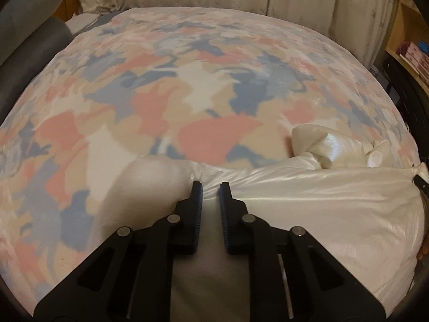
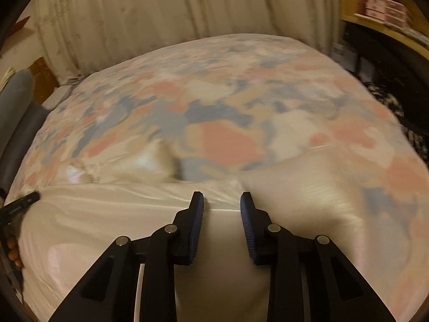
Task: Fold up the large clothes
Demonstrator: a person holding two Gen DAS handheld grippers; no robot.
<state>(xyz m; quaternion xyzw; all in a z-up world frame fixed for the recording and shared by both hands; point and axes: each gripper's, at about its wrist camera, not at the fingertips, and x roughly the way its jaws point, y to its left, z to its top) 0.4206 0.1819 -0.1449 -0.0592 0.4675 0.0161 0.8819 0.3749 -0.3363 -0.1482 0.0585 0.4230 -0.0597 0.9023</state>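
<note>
Both tongs [image 1: 210, 187] [image 2: 222, 197] gripping cream garment's [image 1: 321, 201] near edge

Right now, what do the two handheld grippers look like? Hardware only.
Both match: the left gripper and right gripper have matte black angular linkage arms with round silver pivot pins, cut-out windows in the outer links, and two narrow fingers with ribbed dark blue pads. A white strip or cable shows under the right one. No sleeves visible.

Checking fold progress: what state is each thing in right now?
Cream garment: bunched and wrinkled on the bed, fabric running between both grippers' fingers.
Floral bedspread: spread flat.
Left gripper: narrow gap, cloth in it.
Right gripper: wider gap, cloth in it.
Curtain: drawn.
</note>
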